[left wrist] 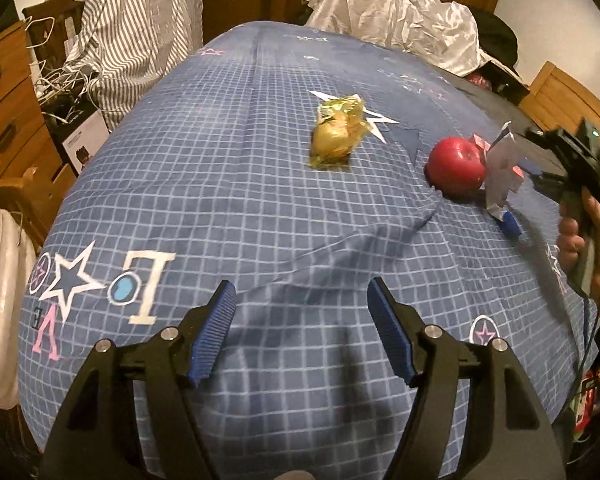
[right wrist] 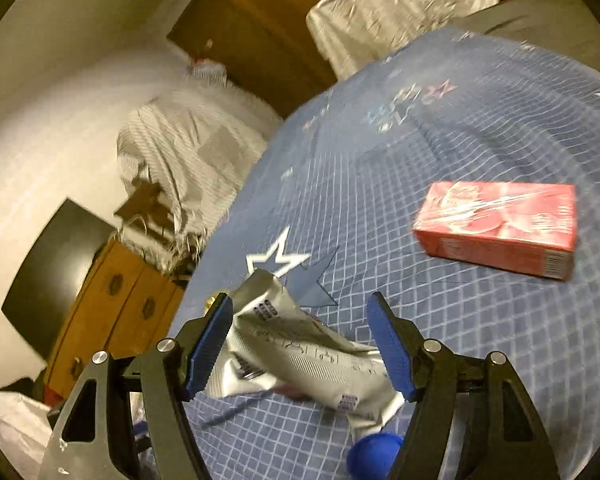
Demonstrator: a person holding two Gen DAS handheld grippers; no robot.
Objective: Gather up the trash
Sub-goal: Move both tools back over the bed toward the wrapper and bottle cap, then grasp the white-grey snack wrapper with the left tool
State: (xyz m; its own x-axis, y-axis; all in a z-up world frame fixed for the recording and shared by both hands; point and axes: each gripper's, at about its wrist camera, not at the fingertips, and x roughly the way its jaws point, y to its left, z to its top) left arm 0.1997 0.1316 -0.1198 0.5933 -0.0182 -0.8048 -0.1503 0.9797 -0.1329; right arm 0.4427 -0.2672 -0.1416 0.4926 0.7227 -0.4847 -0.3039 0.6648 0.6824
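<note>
A crumpled silver wrapper (right wrist: pixel 300 356) lies between the fingers of my right gripper (right wrist: pixel 300 344), whose jaws stand wide apart around it. It also shows in the left wrist view (left wrist: pixel 502 168), held up beside a red apple (left wrist: pixel 456 168), with the right gripper's body (left wrist: pixel 572 160) at the far right. A crumpled yellow wrapper (left wrist: pixel 340 130) lies on the blue checked bedspread (left wrist: pixel 220 160). My left gripper (left wrist: pixel 302 320) is open and empty, low over the near part of the bed. A red carton (right wrist: pixel 500 228) lies on the bed at the right.
A white bag (left wrist: pixel 0 300) hangs at the bed's left edge. A wooden dresser (left wrist: pixel 4 100) and a striped shirt (left wrist: pixel 140 20) stand at the left. A crumpled white sheet (left wrist: pixel 400 16) lies at the far end. A blue ball (right wrist: pixel 374 450) sits near my right gripper.
</note>
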